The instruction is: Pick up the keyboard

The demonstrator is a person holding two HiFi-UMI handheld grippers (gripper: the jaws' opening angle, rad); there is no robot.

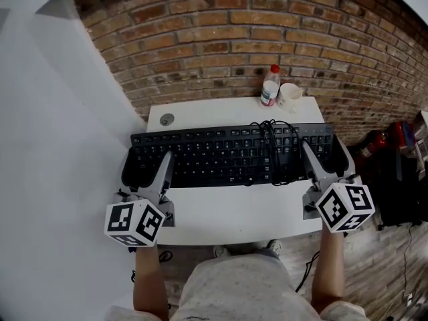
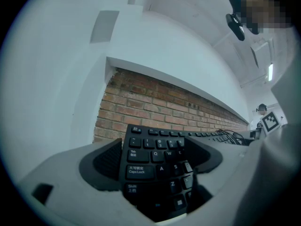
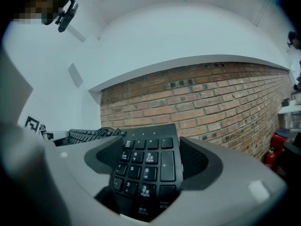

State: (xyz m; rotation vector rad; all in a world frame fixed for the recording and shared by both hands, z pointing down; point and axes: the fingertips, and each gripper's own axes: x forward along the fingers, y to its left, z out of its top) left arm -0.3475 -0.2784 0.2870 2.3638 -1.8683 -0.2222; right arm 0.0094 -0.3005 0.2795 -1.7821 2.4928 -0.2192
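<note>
Left gripper (image 2: 155, 158): the jaws are spread wide but clamped on the Caps Lock end of the keyboard (image 2: 150, 164). One pad is hugged up to the end edge and the other is laid over the keys. Same deal on the right gripper (image 3: 148, 158), where the number pad is pinched between the pads. So the keyboard is held at both ends, stretched across the white worktop (image 1: 234, 216) in front of the brick wall (image 1: 221, 39). It looks lifted, though whether it's fully clear of the surface can't really be told.

For a clean pick-up, both ends should be raised together and kept level. A long thin board held only at its tips is likely to twist or slip out if one side gets ahead. The coiled cable (image 1: 271, 138) piled on the keys should be watched too, since it could slide off and snag.

Only in the head view are the bottle (image 1: 270, 85) and cup (image 1: 290, 95) at the back edge seen, plus the cable's whole tangle. Key legends and pad contact are given only by the gripper views. A red canister (image 3: 271, 155) is shown low at the right of the right gripper view.
</note>
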